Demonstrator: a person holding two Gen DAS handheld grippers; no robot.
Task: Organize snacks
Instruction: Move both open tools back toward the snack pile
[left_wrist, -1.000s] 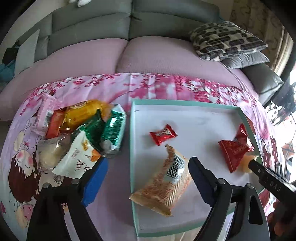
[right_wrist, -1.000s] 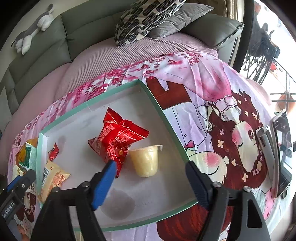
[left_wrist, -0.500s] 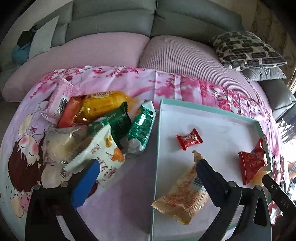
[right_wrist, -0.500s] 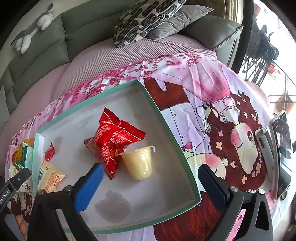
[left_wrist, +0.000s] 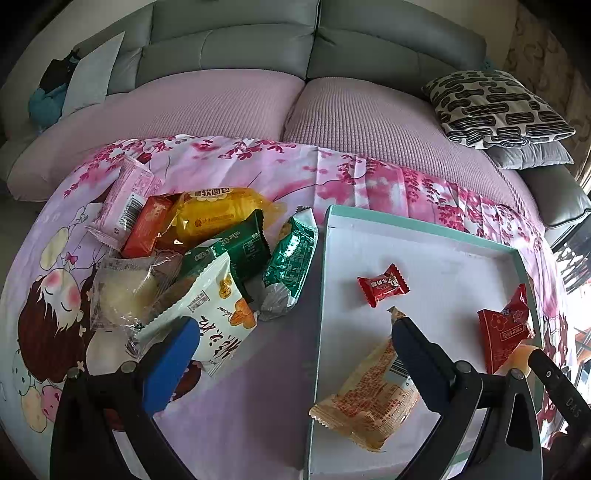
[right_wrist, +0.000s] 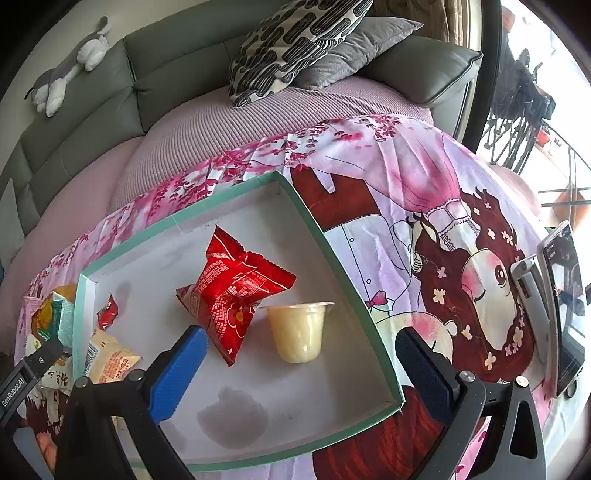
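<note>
A white tray with a teal rim (left_wrist: 424, 227) (right_wrist: 306, 218) lies on a pink printed cloth. In it are a small red candy (left_wrist: 382, 285), a beige snack packet (left_wrist: 369, 400), a red snack bag (right_wrist: 232, 291) and a pale yellow jelly cup (right_wrist: 297, 330). Left of the tray lies a pile of several packets: green (left_wrist: 290, 264), yellow (left_wrist: 212, 218), white (left_wrist: 210, 306), pink (left_wrist: 125, 201). My left gripper (left_wrist: 291, 332) is open, straddling the tray's left rim above bare cloth. My right gripper (right_wrist: 303, 349) is open above the jelly cup, holding nothing.
A grey sofa with pink seat covers (left_wrist: 229, 99) runs behind the cloth. A patterned cushion (left_wrist: 495, 105) lies at the right, a plush toy (right_wrist: 70, 70) on the sofa back. A phone on a stand (right_wrist: 561, 306) stands right of the tray.
Both grippers' jaws have spread wider. The left gripper has shifted left, off the beige packet and over the tray's left rim, bringing the snack pile nearer. The right gripper stayed put.
</note>
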